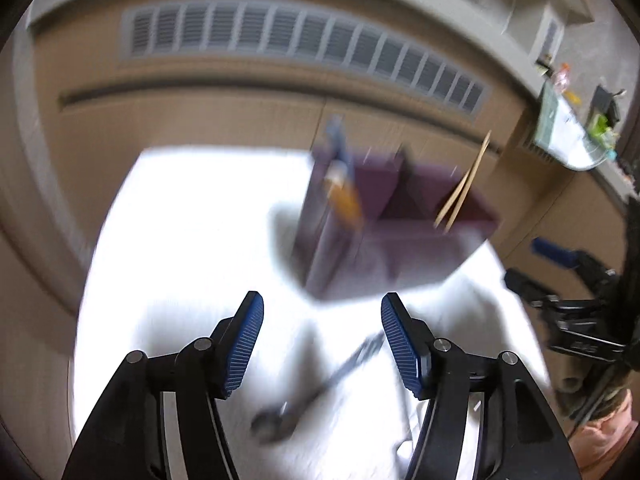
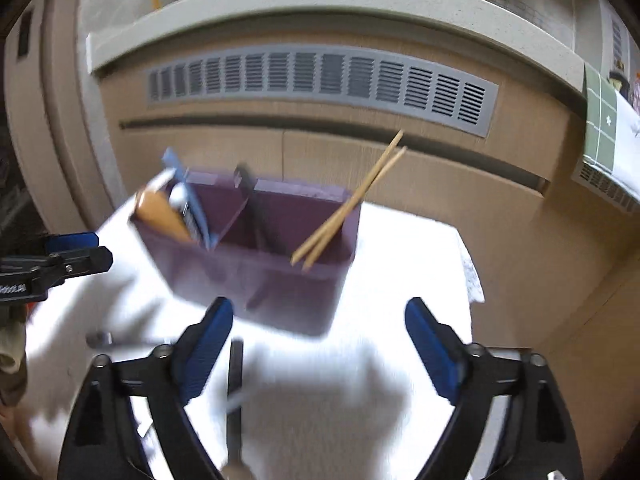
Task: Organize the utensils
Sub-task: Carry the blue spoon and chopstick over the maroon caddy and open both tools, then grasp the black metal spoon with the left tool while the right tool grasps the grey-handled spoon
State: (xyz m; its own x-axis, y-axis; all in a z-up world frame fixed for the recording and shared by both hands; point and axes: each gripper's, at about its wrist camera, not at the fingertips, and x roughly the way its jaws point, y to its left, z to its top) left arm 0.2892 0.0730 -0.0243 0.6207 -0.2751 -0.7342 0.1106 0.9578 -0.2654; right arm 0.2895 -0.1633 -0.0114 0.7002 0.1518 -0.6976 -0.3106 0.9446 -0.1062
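Note:
A purple divided organizer box (image 1: 400, 248) (image 2: 260, 276) stands on the white cloth. Wooden chopsticks (image 1: 464, 184) (image 2: 348, 204) lean in its right compartment. An orange-handled and a blue-handled utensil (image 1: 344, 188) (image 2: 176, 208) stand in its left compartment. A dark spoon (image 1: 316, 392) lies on the cloth between my left gripper's fingers. A dark utensil (image 2: 236, 372) lies beside my right gripper's left finger. My left gripper (image 1: 322, 340) is open and empty. My right gripper (image 2: 320, 352) is open and empty, just in front of the box.
The white cloth (image 1: 192, 216) (image 2: 400, 264) covers a small table in front of a brown cabinet wall with a grey vent grille (image 1: 304, 48) (image 2: 320, 80). The other gripper shows at each view's edge, the right one (image 1: 568, 300) and the left one (image 2: 52, 264).

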